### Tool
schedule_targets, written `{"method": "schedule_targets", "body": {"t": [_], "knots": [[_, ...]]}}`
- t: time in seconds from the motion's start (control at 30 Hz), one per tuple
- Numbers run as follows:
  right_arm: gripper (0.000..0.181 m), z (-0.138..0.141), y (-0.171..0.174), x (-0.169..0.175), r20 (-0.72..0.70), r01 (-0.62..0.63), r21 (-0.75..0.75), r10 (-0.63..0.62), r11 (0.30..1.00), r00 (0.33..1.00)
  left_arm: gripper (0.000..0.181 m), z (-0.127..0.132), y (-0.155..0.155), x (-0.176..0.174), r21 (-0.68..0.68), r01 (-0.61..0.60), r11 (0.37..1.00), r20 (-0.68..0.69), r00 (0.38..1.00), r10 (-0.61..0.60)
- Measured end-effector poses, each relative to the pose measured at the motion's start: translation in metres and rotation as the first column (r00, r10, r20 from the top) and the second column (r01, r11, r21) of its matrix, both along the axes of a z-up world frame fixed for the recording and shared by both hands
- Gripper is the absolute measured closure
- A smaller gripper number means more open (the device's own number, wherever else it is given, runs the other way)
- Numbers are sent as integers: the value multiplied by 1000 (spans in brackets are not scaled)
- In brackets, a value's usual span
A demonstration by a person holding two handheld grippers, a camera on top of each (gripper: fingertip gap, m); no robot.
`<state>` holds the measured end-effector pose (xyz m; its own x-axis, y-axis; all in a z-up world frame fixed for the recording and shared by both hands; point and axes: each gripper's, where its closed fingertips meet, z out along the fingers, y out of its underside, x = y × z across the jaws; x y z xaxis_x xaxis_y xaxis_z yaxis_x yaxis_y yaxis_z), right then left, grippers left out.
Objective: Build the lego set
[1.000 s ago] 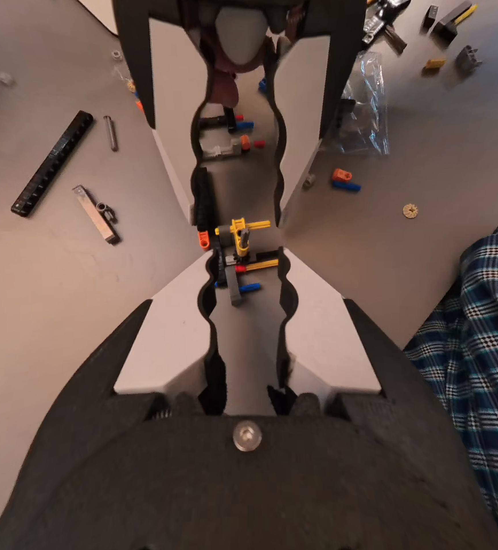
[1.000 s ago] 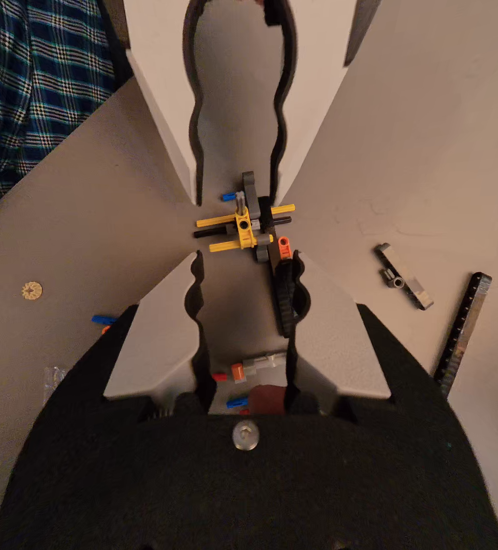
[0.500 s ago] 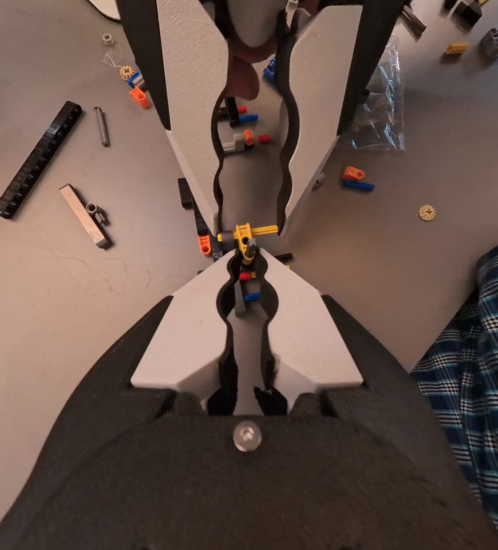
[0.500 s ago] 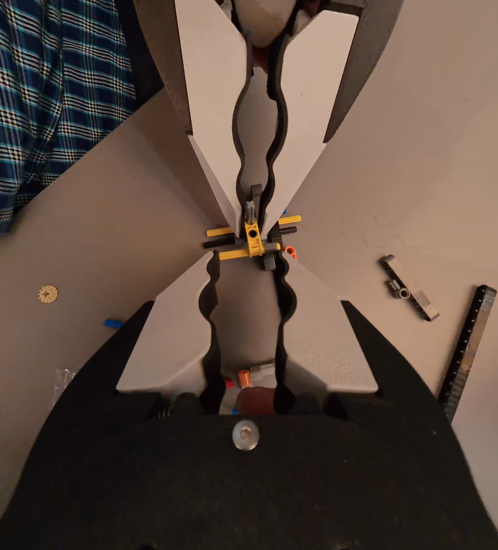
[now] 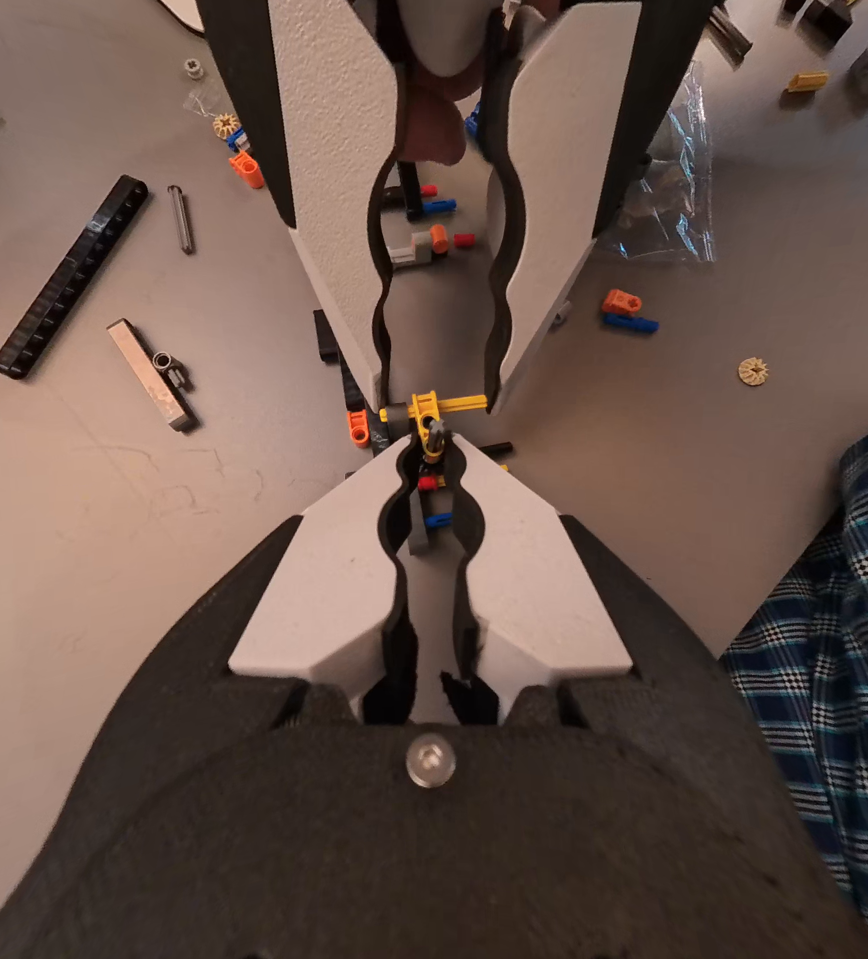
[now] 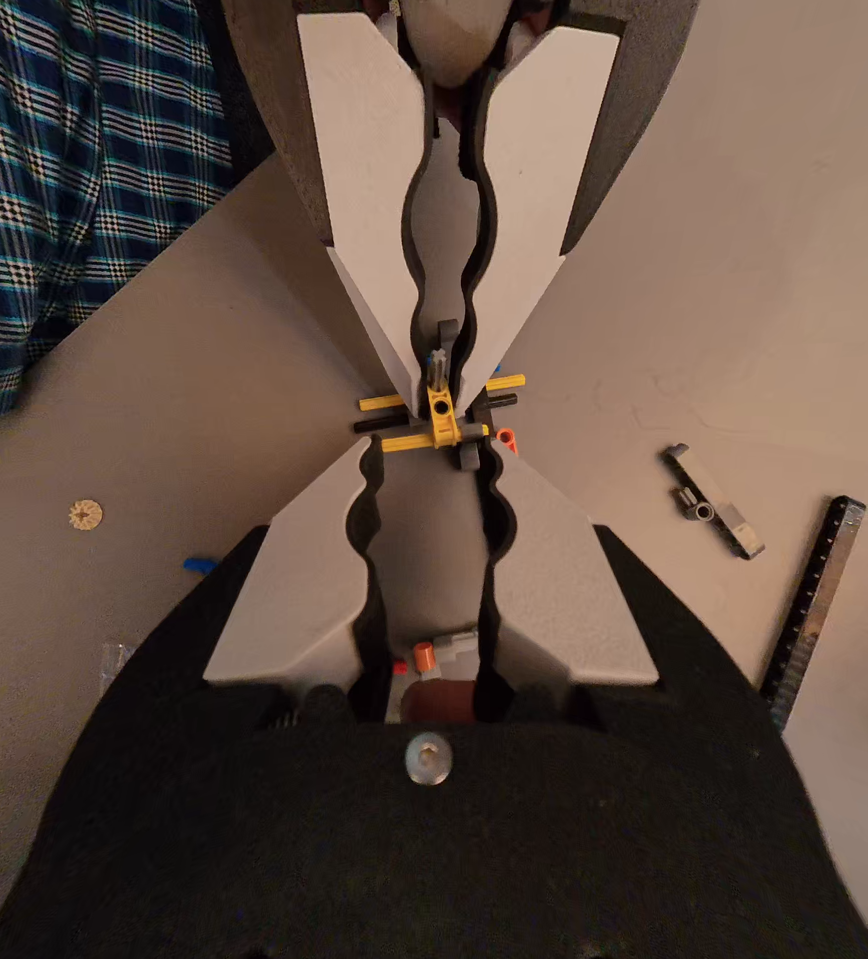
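Observation:
A small lego assembly (image 5: 424,410) of yellow axles, a yellow connector, a grey pin and black and grey beams sits on the tan table (image 5: 110,519). My left gripper (image 5: 434,441) is shut on its yellow connector and grey pin. It shows from above in the right wrist view (image 6: 439,394). My right gripper (image 6: 429,443) faces it from the other side. Its fingertips sit at the two ends of the front yellow axle (image 6: 405,443), holding it lengthwise. The right gripper also shows in the left wrist view (image 5: 437,407). The assembly (image 6: 441,415) is partly hidden by the fingers.
A long black beam (image 5: 71,275) and a grey beam with a connector (image 5: 151,373) lie to the left. A tan gear (image 5: 752,371), orange and blue pins (image 5: 624,311) and a plastic bag (image 5: 675,181) lie right. A plaid sleeve (image 5: 836,622) is at the table edge. My left and right fingertips are right by each other. Left tips and right tips are each some 15 cm from the tan gear (image 5: 752,371).
My left gripper has closed from wide open onto the assembly's connector. My right gripper has moved in and narrowed until its tips meet the yellow axle's ends.

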<state>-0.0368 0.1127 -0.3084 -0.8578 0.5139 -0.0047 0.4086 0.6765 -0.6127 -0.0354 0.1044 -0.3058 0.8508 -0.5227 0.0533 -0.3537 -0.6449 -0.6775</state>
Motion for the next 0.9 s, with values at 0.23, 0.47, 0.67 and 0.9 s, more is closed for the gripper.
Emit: {"method": "schedule_targets", "body": {"t": [0.23, 0.47, 0.67, 0.9], "knots": [[147, 0, -1, 0, 1, 4, -5, -4, 1000, 1000, 176, 0, 0, 0, 3, 1, 1000, -6, 1000, -1], [147, 1, -3, -1, -1, 23, -20, -23, 1000, 1000, 176, 0, -1, -2, 5, -1, 1000, -6, 1000, 1], [146, 1, -4, -1, -41, -1, -13, 1, 1000, 999, 176, 0, -1, -2, 2, 10, 1000, 0, 1000, -10], [146, 1, -5, 0, -48, -28, -14, 27, 1000, 998, 176, 0, -1, -1, -3, 16, 1000, 9, 1000, -16]]}}
